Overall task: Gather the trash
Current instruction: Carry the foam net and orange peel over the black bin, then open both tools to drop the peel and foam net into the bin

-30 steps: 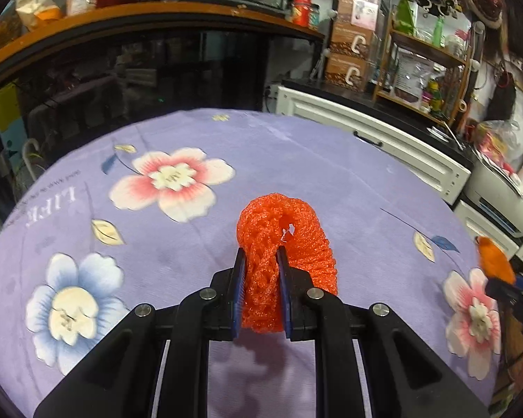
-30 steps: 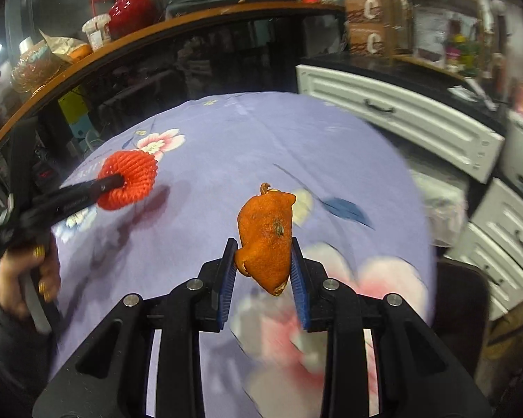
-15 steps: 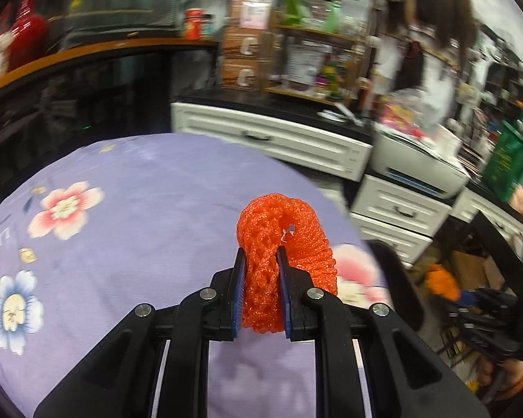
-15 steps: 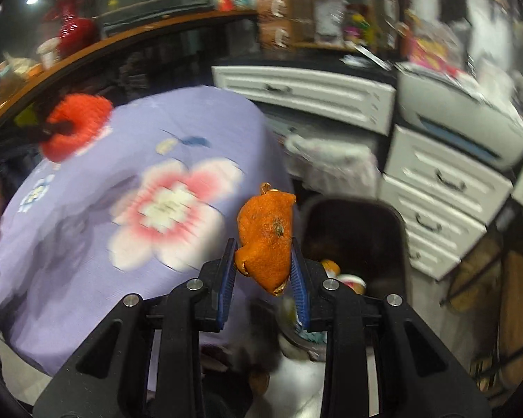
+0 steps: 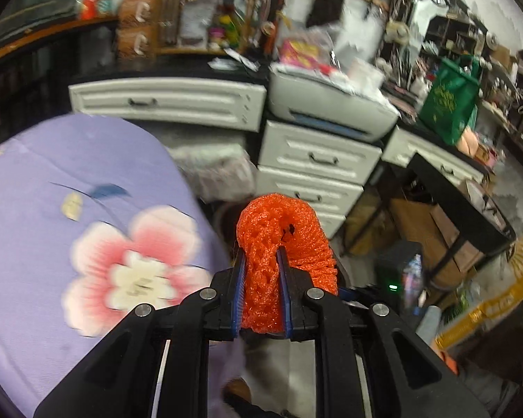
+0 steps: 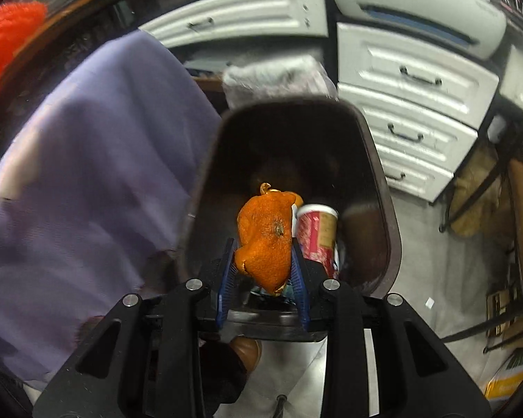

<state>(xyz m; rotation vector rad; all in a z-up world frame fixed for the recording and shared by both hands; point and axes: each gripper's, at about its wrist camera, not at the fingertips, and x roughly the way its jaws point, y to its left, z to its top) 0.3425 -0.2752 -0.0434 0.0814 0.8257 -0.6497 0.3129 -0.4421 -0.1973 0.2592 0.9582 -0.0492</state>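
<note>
Right gripper [image 6: 263,275]: jaws clamped on an orange peel [image 6: 266,240], pointing steeply down over the mouth of a dark trash bin [image 6: 380,188].
Orange peel: pinched between the blue pads, upper part sticking out past the tips, above the bin's opening.
Trash bin: on the floor just beside the hanging edge of the purple cloth [image 6: 87,160]; holds a red-and-tan paper cup [image 6: 317,233] and other scraps, too dark to tell apart.
Left gripper [image 5: 261,296]: jaws closed tight on an orange foam net [image 5: 286,240], squeezing its lower part flat.
Orange foam net: curls out above the pads as a ring, held in the air past the rim of the counter [image 5: 35,209]; also seen as a blur at the top left of the right wrist view.
Counter: round, covered in purple cloth with a pink-and-white flower print [image 5: 136,271], to the left of both grippers.
Beyond: white drawer units [image 5: 313,163] along the wall, a white printer [image 5: 331,104] on top, a green bag [image 5: 449,101] further right, cluttered shelves behind, blurred.
</note>
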